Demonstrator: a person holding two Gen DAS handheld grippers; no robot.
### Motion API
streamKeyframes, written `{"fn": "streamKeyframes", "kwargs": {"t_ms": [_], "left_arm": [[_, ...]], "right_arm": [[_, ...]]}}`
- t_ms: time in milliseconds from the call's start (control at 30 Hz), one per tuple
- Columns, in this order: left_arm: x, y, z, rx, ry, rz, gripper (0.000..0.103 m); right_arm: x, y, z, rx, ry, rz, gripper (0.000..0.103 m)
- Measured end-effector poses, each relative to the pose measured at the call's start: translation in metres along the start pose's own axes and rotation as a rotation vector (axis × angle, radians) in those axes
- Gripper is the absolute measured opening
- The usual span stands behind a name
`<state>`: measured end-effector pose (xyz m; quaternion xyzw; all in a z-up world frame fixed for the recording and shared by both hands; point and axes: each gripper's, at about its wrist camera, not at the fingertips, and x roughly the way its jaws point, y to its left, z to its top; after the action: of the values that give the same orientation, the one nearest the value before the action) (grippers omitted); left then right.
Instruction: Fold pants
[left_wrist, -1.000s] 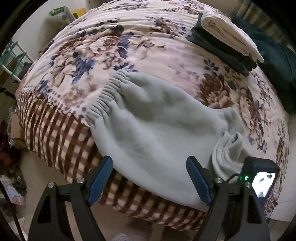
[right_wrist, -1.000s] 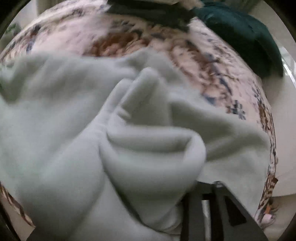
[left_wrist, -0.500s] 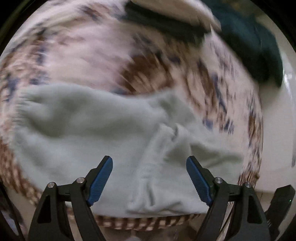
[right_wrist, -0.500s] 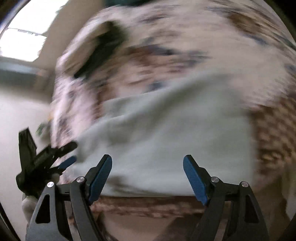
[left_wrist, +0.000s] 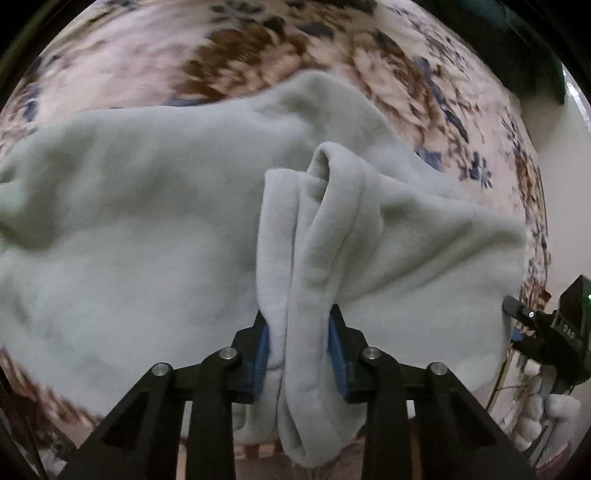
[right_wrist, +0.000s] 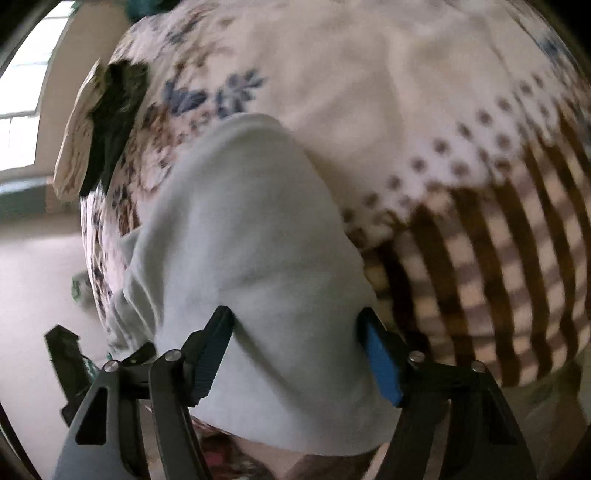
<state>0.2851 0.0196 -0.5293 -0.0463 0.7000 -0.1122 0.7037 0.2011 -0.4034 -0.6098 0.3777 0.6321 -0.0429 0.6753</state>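
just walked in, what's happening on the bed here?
A person with two handheld grippers is folding pale green fleece pants on a floral blanket. The left gripper is shut on a bunched fold of the pants. The right gripper is open, its fingers straddling the fabric at the bed's edge, not yet pinching. A stack of folded clothes sits farther back.

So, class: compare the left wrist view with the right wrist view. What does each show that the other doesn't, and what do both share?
Left wrist only: the left gripper shut on a bunched fold of the pants, and a dark green blanket at the far edge.
Right wrist only: the right gripper with jaws apart around a pants edge, the bedspread's checked border, a folded stack, a window.
Both: the pale pants on the floral bedspread.
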Motion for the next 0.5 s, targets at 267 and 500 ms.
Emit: {"fn": "streamKeyframes", "kwargs": {"t_ms": [267, 500], "left_arm": [[0.005, 0.031, 0.004, -0.181, 0.046, -0.057, 0.035], [-0.001, 0.027, -0.023, -0.348, 0.088, -0.205, 0.047]], "right_arm": [[0.008, 0.015, 0.005, -0.071, 0.064, -0.093, 0.073], [-0.029, -0.006, -0.025, 0.049, 0.009, -0.068, 0.073]]}}
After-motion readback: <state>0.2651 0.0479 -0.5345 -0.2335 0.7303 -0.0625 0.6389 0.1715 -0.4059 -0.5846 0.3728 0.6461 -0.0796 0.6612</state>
